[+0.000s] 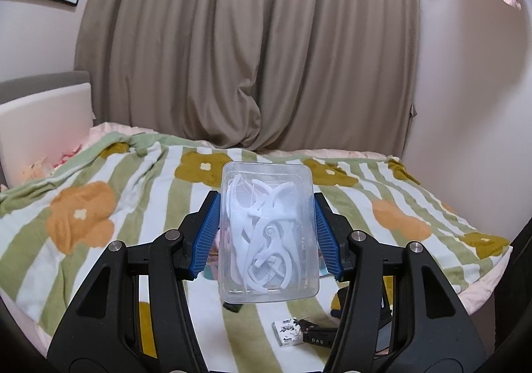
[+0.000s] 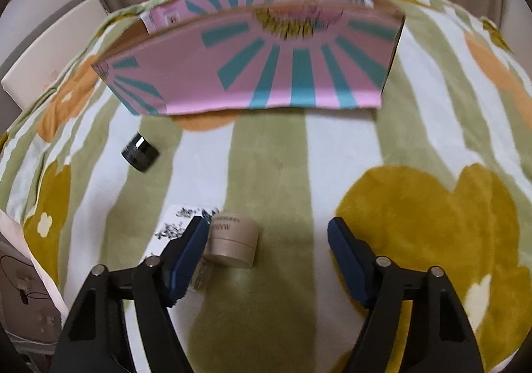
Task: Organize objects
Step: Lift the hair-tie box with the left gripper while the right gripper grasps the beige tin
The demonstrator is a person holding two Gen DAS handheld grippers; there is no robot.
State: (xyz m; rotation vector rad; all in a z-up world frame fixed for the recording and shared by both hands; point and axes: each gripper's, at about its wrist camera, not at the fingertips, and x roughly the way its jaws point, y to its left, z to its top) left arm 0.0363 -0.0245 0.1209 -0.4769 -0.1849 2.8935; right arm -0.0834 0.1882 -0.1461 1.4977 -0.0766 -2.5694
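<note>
A flowered, green-striped blanket (image 2: 276,166) covers the bed, with beige curtains (image 1: 246,40) hanging behind it. Toward the far side of the bed stands an open pink box (image 2: 259,70) with teal rays. The left gripper (image 1: 266,233) is up above the blanket, its blue fingers (image 1: 206,236) clenched on a clear plastic case (image 1: 269,233) full of white picks. The right gripper (image 2: 267,260) hangs low over the blanket with fingers spread and nothing in them; a beige jar (image 2: 232,241) lies just beside its left finger, next to a small white packet (image 2: 176,226). A dark jar (image 2: 139,151) lies well apart, nearer the box.
</note>
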